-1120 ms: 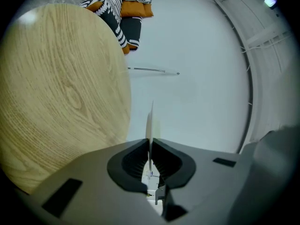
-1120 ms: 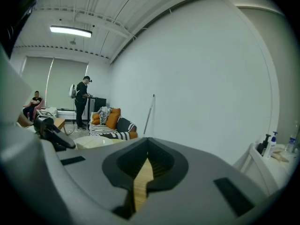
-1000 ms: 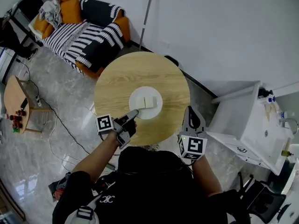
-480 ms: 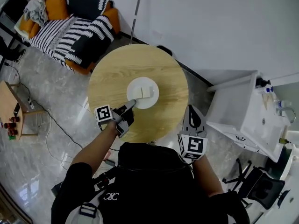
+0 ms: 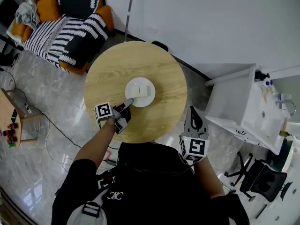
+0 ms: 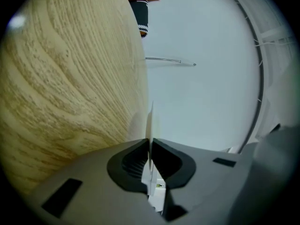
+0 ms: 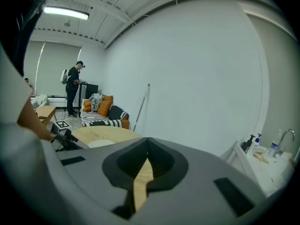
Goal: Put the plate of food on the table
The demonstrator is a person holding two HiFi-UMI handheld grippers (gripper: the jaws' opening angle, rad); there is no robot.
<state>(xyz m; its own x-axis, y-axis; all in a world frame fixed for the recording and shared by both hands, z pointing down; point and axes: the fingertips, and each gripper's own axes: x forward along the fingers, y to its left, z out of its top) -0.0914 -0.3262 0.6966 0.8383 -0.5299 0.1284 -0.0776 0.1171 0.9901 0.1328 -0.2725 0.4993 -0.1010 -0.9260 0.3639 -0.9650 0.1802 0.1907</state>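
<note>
The left gripper is clamped on the near rim of the white plate, pinching its thin edge between the jaws. The right gripper hangs off the table's near right side, jaws together on nothing. The plate, bearing two pale food blocks, lies over the middle of the round wooden table. I cannot tell whether it rests there yet. The carry looks nearly finished; settling and letting go remain.

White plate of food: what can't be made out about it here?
- Head view: pale square food pieces too small to identify.
- Head view: steep top-down angle hides whether the white plate touches the round wooden table.
- Left gripper view: plate edge-on in the left gripper, food hidden.
</note>
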